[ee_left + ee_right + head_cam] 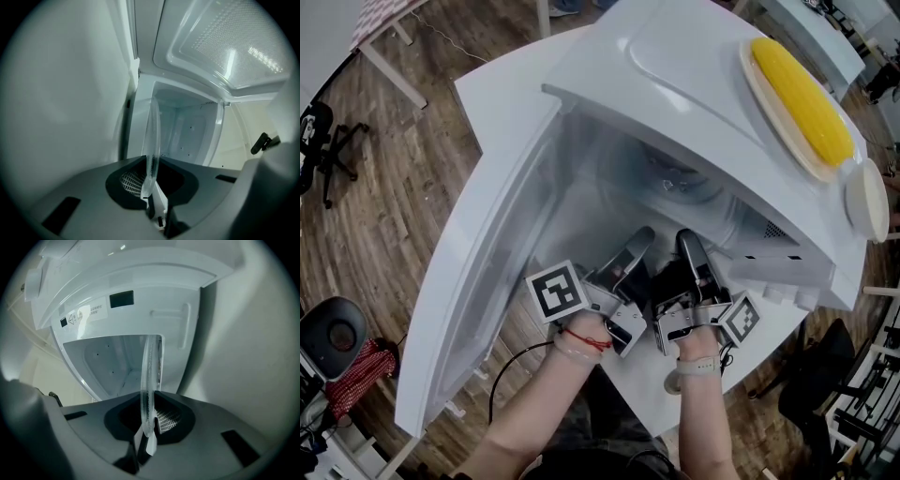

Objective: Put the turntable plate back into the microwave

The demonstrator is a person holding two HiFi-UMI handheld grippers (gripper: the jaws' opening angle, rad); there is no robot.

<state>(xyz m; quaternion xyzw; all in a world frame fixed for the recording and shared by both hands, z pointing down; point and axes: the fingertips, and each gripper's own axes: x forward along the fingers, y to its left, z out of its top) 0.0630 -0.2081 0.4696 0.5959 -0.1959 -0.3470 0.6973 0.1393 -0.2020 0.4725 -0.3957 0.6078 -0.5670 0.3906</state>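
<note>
Left gripper view: turntable plate [153, 136] edge-on between jaws of left gripper [151, 188].

Wood-plank floor [403, 220]; white table [502, 89]; black office chair [326, 141] left.

Setting: office or lab-type workroom. Evidence:
- wood-plank floor [403, 225]
- white work tables [825, 42] on thin legs, one under a red checked cloth [380, 14]
- black swivel chair [328, 141] on a star base
- second dark chair [811, 375] at right
- white microwave [675, 66] alone on a white table [502, 94]
- black cable [492, 394] beside the table
</note>
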